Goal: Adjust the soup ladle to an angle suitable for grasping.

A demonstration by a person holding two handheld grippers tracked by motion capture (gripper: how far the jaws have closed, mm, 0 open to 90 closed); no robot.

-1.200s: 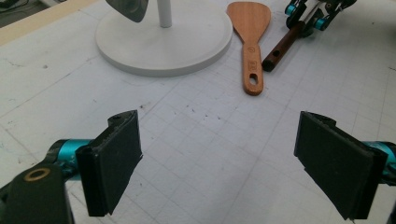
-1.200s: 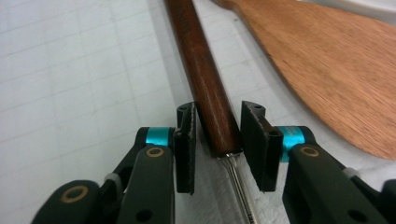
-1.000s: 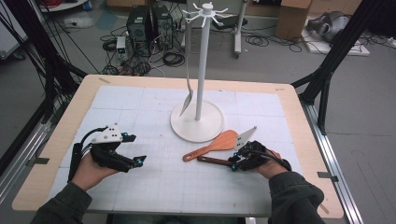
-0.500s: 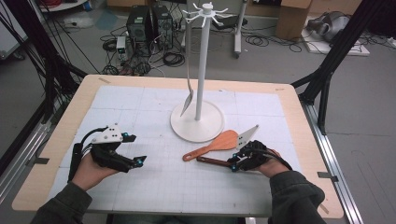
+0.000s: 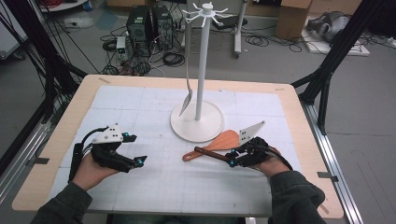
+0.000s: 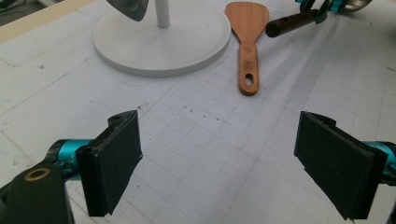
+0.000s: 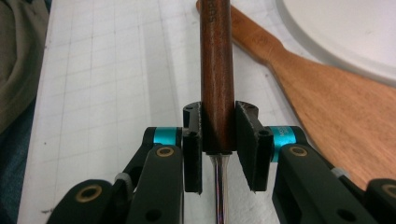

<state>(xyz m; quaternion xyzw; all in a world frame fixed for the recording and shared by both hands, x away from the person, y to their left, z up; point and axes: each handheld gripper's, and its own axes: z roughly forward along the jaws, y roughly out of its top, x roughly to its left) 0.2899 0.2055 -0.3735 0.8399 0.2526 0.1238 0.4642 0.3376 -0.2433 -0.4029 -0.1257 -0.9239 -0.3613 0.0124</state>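
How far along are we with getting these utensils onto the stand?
Done: one metal utensil already hangs from the white stand. In hand: the right tool is shut on the dark-handled utensil, low over the mat. Left: hang it, then the wooden spatula lying flat by the stand's base. The left tool is open, holding nothing.

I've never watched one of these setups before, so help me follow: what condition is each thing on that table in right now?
Left gripper: jaws wide open, nothing between them.
Right gripper: shut on the dark brown wooden handle of a metal utensil.
Flat orange-brown wooden spatula: lying on the mat, untouched.
White pole stand with round base: upright.
Silver metal spatula: hanging from the stand's top hooks.
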